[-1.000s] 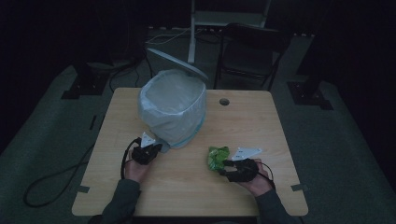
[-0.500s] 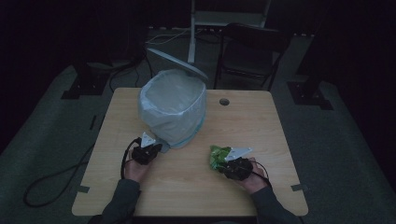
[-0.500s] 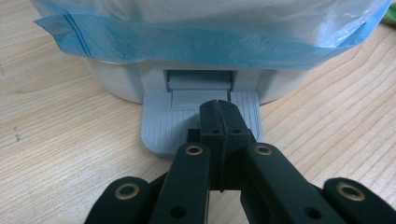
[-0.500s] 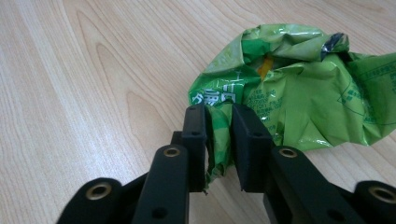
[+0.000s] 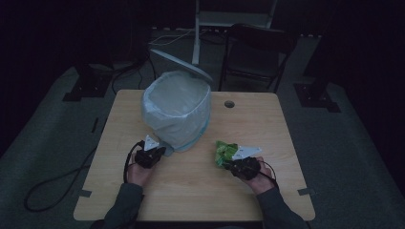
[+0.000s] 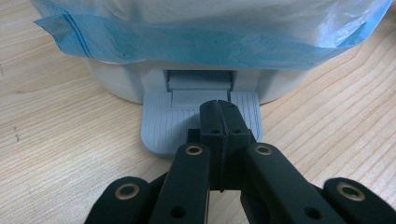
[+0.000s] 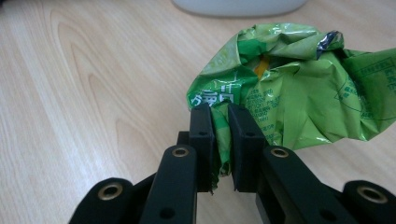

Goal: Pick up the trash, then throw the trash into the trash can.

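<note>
A white pedal bin [image 5: 176, 112] lined with a blue-white bag [image 6: 210, 42] stands on the table, its lid [image 5: 181, 59] raised behind it. My left gripper [image 5: 155, 151] is shut, and its tips [image 6: 219, 109] rest on the bin's grey foot pedal [image 6: 161, 126] with nothing between them. To the right lies a crumpled green foil wrapper [image 7: 289, 93], also visible in the high view [image 5: 224, 150]. My right gripper [image 7: 219, 121] has just been closing and now pinches the wrapper's near left edge; in the high view it [image 5: 230, 162] sits just behind the wrapper.
The wooden table [image 5: 267, 124] has a cable hole [image 5: 229, 103] at the back right. A dark chair [image 5: 255, 52] and a stand [image 5: 197, 28] sit beyond the far edge. A cable [image 5: 57, 183] trails off the table's left side onto the floor.
The right hand edged forward to the green wrapper and its jaws closed on the wrapper's edge. The left gripper stayed on the pedal.
</note>
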### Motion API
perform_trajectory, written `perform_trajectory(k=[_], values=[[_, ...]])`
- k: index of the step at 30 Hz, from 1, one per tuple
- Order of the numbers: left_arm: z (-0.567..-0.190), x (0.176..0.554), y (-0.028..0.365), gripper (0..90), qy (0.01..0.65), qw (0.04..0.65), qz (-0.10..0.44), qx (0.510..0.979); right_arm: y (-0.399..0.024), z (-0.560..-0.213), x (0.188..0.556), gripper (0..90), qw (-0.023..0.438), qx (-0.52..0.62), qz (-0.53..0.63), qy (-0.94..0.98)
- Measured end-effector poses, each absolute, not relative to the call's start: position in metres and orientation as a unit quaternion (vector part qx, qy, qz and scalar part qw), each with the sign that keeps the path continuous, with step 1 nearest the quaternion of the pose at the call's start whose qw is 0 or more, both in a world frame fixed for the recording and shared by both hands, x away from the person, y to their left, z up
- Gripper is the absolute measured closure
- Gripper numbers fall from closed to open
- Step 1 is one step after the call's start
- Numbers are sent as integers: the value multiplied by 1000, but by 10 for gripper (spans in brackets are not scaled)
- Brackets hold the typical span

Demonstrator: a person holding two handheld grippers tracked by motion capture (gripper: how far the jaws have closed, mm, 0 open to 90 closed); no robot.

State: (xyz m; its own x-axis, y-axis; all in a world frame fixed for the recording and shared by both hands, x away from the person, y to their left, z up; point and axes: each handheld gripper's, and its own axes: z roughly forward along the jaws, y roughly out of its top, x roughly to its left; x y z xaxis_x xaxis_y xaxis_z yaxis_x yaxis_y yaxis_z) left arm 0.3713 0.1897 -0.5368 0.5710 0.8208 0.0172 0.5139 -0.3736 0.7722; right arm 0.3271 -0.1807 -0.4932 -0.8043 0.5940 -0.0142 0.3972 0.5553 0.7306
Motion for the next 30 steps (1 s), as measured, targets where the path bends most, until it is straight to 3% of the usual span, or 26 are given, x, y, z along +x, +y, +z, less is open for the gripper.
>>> perform_trajectory(k=[11, 30], values=[[-537, 371, 190, 900, 417, 377, 204, 802, -184, -463, 335, 808, 166, 278, 406, 854], [-537, 371, 190, 900, 417, 376, 205, 802, -191, -442, 337, 810, 190, 282, 433, 835]])
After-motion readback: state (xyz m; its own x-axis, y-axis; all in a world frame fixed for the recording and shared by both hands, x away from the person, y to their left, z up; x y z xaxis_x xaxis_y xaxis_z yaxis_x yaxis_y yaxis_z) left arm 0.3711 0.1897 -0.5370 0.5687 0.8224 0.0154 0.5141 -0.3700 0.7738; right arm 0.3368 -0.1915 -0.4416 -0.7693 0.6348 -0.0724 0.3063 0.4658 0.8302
